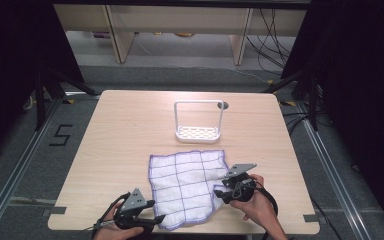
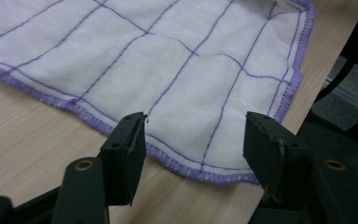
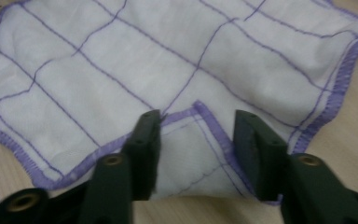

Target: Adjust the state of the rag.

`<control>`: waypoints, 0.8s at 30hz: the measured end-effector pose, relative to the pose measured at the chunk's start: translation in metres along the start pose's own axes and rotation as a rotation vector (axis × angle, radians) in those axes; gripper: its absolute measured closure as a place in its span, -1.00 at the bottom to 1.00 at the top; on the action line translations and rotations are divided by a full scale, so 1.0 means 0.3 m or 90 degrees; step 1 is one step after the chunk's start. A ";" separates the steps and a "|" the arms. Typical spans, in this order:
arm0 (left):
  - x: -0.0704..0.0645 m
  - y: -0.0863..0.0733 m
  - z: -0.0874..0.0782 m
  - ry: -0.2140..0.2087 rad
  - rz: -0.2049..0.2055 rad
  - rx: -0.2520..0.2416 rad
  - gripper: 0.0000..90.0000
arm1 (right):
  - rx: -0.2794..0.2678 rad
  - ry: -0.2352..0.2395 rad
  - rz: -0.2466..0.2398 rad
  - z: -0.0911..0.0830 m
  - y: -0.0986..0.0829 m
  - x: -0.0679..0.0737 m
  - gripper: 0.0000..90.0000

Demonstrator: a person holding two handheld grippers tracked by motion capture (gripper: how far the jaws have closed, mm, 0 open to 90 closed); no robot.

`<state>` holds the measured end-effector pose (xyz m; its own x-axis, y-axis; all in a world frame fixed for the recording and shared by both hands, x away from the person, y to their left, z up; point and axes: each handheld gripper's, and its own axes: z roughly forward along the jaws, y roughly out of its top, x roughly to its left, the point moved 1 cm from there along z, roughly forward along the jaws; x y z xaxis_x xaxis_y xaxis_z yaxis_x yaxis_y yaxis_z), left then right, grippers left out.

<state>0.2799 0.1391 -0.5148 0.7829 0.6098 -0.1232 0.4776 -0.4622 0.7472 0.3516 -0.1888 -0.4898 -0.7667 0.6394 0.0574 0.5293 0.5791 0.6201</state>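
A white cloth [image 1: 187,186] with a purple grid and purple stitched hem lies spread on the near half of the wooden table [image 1: 125,130], its near edge close to the table's front edge. The left gripper [image 1: 152,218] sits at the cloth's near left corner, held low by the person's left hand [image 1: 111,224]; in the left gripper view its jaws stand apart, one on each side of a stretch of the hem, with nothing pinched between them. The right gripper [image 1: 219,192] is at the cloth's right side, held by the right hand [image 1: 257,202], where a corner of the cloth is folded back over itself (the hem makes a clear angle there in the right gripper view). Its jaws are also apart and flank that folded corner; whether they touch the fabric is hard to tell from this angle. Farther back, well apart from the cloth, a white wire-framed rack [image 1: 198,121] stands upright near the table's middle.
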 end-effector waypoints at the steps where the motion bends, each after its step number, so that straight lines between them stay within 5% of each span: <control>1: -0.008 -0.001 0.013 0.000 0.006 0.002 -0.11 | 0.010 0.010 0.009 0.000 -0.002 0.003 0.37; 3: -0.011 -0.005 0.038 0.013 0.029 0.019 -0.05 | 0.028 0.020 -0.003 0.000 -0.012 0.001 0.74; 5: -0.001 -0.001 0.036 0.034 0.074 0.032 0.15 | 0.015 0.033 -0.025 -0.009 -0.012 0.000 0.89; 10: -0.002 -0.003 0.030 0.046 0.104 0.023 0.68 | -0.010 0.015 -0.057 -0.067 -0.010 0.013 0.93; 13: 0.016 -0.001 0.020 0.053 0.128 0.034 0.82 | -0.030 0.029 -0.053 -0.113 -0.031 0.021 0.92; 20: 0.030 -0.003 0.015 0.050 0.095 0.017 0.85 | -0.030 0.062 -0.042 -0.153 -0.161 0.037 0.88; 21: 0.040 0.000 0.008 0.054 0.113 0.030 0.85 | -0.031 0.063 -0.040 -0.153 -0.170 0.041 0.87; 24: 0.039 0.001 0.013 0.050 0.105 0.019 0.81 | -0.014 0.061 -0.030 -0.164 -0.194 0.047 0.76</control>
<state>0.2908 0.1434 -0.5186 0.8186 0.5720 0.0524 0.3575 -0.5788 0.7329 0.2921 -0.2382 -0.4865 -0.8225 0.5596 0.1018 0.4847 0.5958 0.6404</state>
